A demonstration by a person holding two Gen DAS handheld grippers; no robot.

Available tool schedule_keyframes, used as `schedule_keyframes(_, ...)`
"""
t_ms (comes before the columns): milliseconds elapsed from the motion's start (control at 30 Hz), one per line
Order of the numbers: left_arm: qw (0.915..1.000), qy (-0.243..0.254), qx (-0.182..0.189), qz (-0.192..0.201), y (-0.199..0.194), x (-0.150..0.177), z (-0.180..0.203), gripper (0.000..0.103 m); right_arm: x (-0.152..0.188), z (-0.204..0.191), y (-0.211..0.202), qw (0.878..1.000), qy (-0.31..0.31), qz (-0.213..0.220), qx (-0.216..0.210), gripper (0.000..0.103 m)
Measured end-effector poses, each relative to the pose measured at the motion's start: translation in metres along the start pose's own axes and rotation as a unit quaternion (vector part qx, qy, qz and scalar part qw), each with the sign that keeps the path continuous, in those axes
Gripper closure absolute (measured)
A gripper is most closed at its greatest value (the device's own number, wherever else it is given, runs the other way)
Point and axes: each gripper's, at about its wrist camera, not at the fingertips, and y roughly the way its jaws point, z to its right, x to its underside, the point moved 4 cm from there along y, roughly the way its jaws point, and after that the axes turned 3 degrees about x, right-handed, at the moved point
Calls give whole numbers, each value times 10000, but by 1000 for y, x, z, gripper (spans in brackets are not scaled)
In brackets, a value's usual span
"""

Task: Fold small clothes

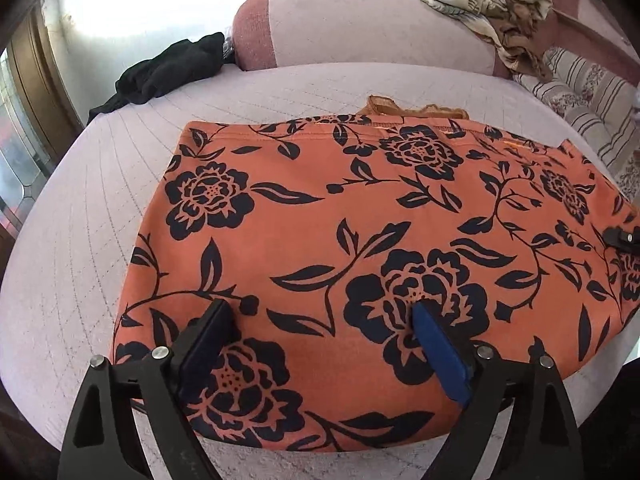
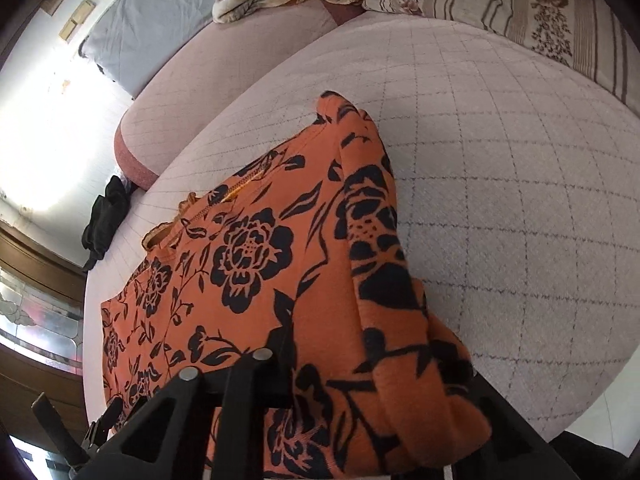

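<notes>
An orange garment with a dark floral print (image 1: 340, 220) lies spread flat on the pale quilted bed (image 1: 80, 240). My left gripper (image 1: 320, 320) is open, its two fingers resting on or just above the garment's near part. In the right wrist view the same garment (image 2: 248, 264) has its right edge lifted and folded over into a thick roll (image 2: 384, 280) that drapes across my right gripper (image 2: 360, 392). The right gripper's left finger (image 2: 280, 360) shows; the right finger is hidden under the cloth. The right gripper's tip also shows at the left wrist view's right edge (image 1: 622, 236).
A black garment (image 1: 168, 68) lies at the bed's far left. A pink bolster (image 1: 360, 28) runs along the back. A beige patterned cloth (image 1: 492, 4) and a striped floral pillow (image 1: 592, 96) lie at the back right. A wooden frame (image 2: 36, 252) stands left of the bed.
</notes>
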Motion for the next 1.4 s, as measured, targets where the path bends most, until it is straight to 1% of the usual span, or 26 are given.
schedule_keyframes(67,9997,-156,211,-27,-10,0,-13,14,-6,-24,-17,9990,-351,254,78,86)
schedule_keyframes(100,9990,-361,258,75,-21,-1,-24,15,-8,-40,-28,9976,-563,403,82,86)
schedule_keyframes(200,9902,-1149,324,726,-68,-6,-84,15,-5,-110,-63,9867,-1380,851,-94,86)
schedule_keyframes(267,9787,-1715,136,1116,-103,-4,-134,15,7,-165,-78,9745,-1980,1026,-240,86)
schedule_keyframes(367,9507,-2698,-296,1499,-138,19,-212,15,38,-245,-78,9522,-2849,1024,-419,86)
schedule_keyframes(433,9300,-3306,-643,1474,-141,44,-258,15,69,-287,-55,9406,-3280,733,-484,86)
schedule_keyframes(500,9123,-3790,-870,1285,-134,67,-290,17,108,-316,-4,9281,-3707,8,-344,86)
schedule_keyframes(533,9064,-3983,-837,1133,-130,72,-300,17,131,-322,30,9202,-3886,-429,-177,86)
schedule_keyframes(567,9043,-4054,-714,1131,-130,75,-305,17,149,-321,59,9124,-4008,-828,33,85)
schedule_keyframes(600,9062,-3981,-703,1239,-134,75,-306,17,159,-321,72,9099,-4075,-767,152,85)
schedule_keyframes(633,9098,-3848,-816,1322,-141,76,-306,17,160,-326,66,9085,-4134,-563,215,85)
schedule_keyframes(700,9184,-3595,-913,1377,-143,73,-302,17,151,-330,51,9155,-3979,-601,39,86)
schedule_keyframes(767,9246,-3487,-819,1299,-137,69,-295,17,136,-330,39,9203,-3868,-587,-56,86)
schedule_keyframes(833,9254,-3483,-762,1284,-131,66,-290,17,124,-334,22,9289,-3676,-408,-211,86)
schedule_keyframes(900,9250,-3507,-710,1276,-123,62,-289,17,123,-343,10,9306,-3643,-198,-279,86)
schedule_keyframes(933,9250,-3513,-710,1259,-120,61,-290,17,128,-346,11,9296,-3666,-197,-338,86)
schedule_keyframes(967,9257,-3499,-712,1248,-118,60,-289,17,137,-349,16,9274,-3707,-284,-411,82)
schedule_keyframes(1000,9272,-3463,-711,1235,-115,58,-287,17,150,-350,32,9224,-3799,-523,-447,72)
schedule_keyframes(1033,9294,-3403,-743,1222,-110,54,-284,17,164,-348,50,9164,-3883,-869,-440,60)
schedule_keyframes(1067,9321,-3314,-799,1226,-109,51,-281,17,177,-347,61,9101,-3976,-1049,-514,39)
schedule_keyframes(1100,9347,-3223,-830,1246,-108,49,-278,17,182,-350,51,9053,-4149,-677,-604,27)
schedule_keyframes(1133,9368,-3151,-832,1274,-108,48,-276,17,187,-353,41,9005,-4267,-492,-680,22)
schedule_keyframes(1167,9377,-3112,-833,1299,-109,48,-275,17,192,-354,34,8995,-4266,-517,-794,19)
schedule_keyframes(1267,9378,-3141,-657,1325,-110,48,-274,17,190,-347,12,9047,-4049,-615,-1177,19)
schedule_keyframes(1333,9403,-3112,-386,1323,-109,46,-268,17,182,-338,-2,9140,-3741,-596,-1452,19)
schedule_keyframes(1400,9445,-3002,52,1336,-110,42,-256,17,171,-318,-17,9250,-3375,-566,-1650,19)
